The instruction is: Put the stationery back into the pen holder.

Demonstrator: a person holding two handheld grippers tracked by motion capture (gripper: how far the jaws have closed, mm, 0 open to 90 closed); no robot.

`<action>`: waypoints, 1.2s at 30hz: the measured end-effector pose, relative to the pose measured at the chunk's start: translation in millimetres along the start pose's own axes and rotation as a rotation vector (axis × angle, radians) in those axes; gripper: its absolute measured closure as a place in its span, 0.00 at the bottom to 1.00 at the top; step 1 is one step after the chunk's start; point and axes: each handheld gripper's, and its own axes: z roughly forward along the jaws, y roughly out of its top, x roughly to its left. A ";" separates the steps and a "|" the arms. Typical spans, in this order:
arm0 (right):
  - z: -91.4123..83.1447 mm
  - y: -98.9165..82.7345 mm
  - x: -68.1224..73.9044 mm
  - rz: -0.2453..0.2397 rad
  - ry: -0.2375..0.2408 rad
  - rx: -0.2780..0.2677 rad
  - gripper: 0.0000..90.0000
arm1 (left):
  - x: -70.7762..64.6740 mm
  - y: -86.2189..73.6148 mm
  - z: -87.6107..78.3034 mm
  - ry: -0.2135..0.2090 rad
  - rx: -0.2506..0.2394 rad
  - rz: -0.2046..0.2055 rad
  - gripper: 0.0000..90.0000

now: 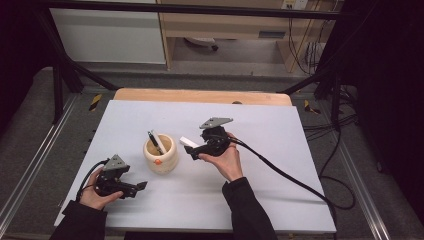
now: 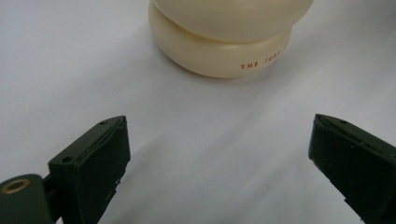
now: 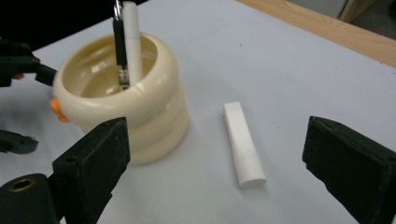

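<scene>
White table (image 1: 280,200): cream holder (image 1: 160,154) keeps pen (image 1: 155,142) upright; white stick (image 3: 243,143) lies loose beside it; right gripper (image 1: 194,151) empty, jaws wide; left gripper (image 1: 141,187) open, idle

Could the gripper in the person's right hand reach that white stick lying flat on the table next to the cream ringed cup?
Probably yes: the right gripper is open, and the white stick lies ahead between its jaws, apart from the cream ringed cup, on bare table.
</scene>
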 end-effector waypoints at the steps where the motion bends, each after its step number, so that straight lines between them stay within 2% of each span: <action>1: 1.8 -1.8 -2.0 -0.001 -0.003 0.011 0.10 | -0.1 0.0 0.2 -0.001 0.001 0.002 0.06; 8: 20.8 -12.1 -14.0 -0.027 -0.029 0.094 0.12 | 0.1 -0.1 0.3 -0.001 0.002 0.000 0.06; 17: 42.2 -19.6 -27.2 -0.038 -0.031 0.144 0.24 | 0.0 0.0 0.5 -0.005 0.004 0.002 0.06; 21: 49.3 -22.6 -31.9 -0.032 -0.017 0.162 0.31 | 0.2 -0.1 0.6 -0.005 0.004 0.000 0.06; 26: 57.8 -26.7 -36.2 -0.046 0.003 0.172 0.41 | 0.3 -0.1 0.5 -0.006 0.004 0.000 0.06; 36: 64.2 -30.2 -40.5 -0.065 0.045 0.186 0.62 | 0.5 -0.1 0.6 -0.008 0.004 -0.001 0.06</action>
